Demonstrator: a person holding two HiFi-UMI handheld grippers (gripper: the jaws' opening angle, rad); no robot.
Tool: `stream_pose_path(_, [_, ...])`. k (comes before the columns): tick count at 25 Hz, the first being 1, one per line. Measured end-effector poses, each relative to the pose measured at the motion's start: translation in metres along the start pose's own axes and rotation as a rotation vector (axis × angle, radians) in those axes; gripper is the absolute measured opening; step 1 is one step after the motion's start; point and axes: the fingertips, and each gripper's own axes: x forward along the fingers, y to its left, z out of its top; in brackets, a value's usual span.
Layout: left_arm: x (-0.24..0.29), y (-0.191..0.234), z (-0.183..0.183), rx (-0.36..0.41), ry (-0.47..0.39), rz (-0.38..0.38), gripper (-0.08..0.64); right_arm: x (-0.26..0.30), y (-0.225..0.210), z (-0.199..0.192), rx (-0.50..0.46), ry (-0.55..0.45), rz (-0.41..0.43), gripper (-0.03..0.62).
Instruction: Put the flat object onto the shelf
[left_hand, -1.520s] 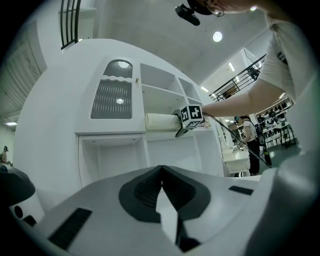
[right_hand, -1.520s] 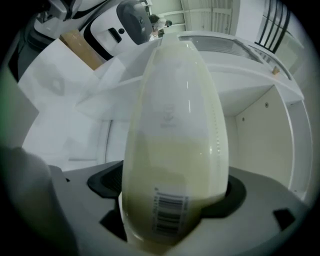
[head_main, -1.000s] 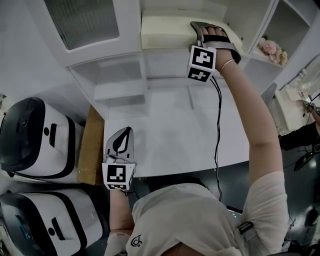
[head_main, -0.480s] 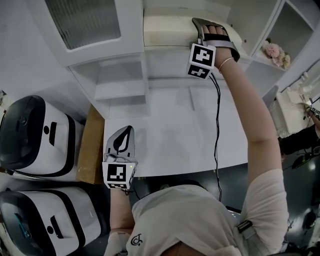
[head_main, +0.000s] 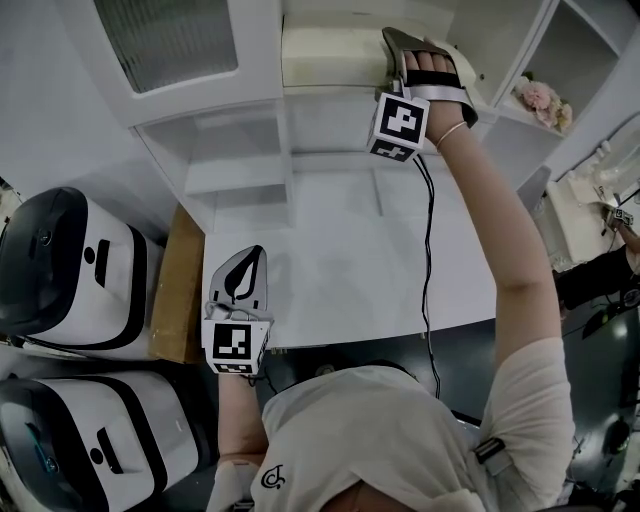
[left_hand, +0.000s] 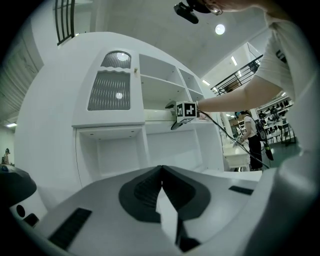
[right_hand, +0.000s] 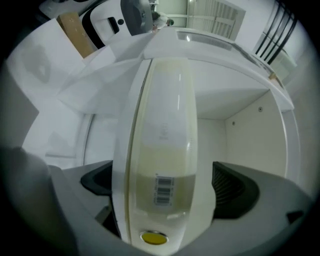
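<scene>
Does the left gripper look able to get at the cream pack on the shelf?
Probably not: the left gripper sits low over the counter, while the cream pack lies on the high shelf, with the right gripper opening its fingers around it.

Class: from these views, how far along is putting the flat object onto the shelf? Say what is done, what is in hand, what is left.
Done: the flat object lies inside the shelf. In hand: the right gripper has its jaws opening around it, with one pad visibly clear. Left: draw that gripper back out. The left gripper, shut and empty, hovers above the counter.
</scene>
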Motion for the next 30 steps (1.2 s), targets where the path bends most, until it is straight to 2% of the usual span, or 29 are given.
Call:
stream_pose_path(5, [-0.001,-0.004,0.007,0.008,-0.011,0.001,0.011,-0.038,-0.012,0.004,0.082,-0.054,-0.082,0.574])
stream_pose_path(12, [0.0,-0.022,0.022,0.018,-0.032,-0.03,0.011,-0.083,0.002,0.009,0.192,-0.108,-0.056,0.568])
stream_pose_path(13, [0.001,-0.025,0.024,0.025,-0.033,-0.036,0.011,-0.093,0.004,0.009,0.22,-0.117,-0.073,0.541])
stream_pose_path(15, [0.003,-0.029,0.03,0.038,-0.041,-0.042,0.011,-0.111,0.004,0.007,0.294,-0.137,-0.128,0.332])
stream_pose_path(16, [0.003,-0.03,0.033,0.042,-0.045,-0.043,0.011,-0.12,0.004,0.007,0.339,-0.152,-0.146,0.264])
stream_pose_path(22, [0.008,-0.039,0.062,0.092,-0.092,-0.054,0.011,-0.168,0.01,-0.005,0.685,-0.226,-0.189,0.013])
stream_pose_path(28, [0.012,-0.041,0.091,0.121,-0.149,-0.058,0.011,-0.208,0.022,-0.013,0.988,-0.309,-0.161,0.008])
stream_pose_path(30, [0.015,-0.044,0.1,0.132,-0.165,-0.064,0.011,-0.218,0.029,-0.014,1.06,-0.335,-0.144,0.008])
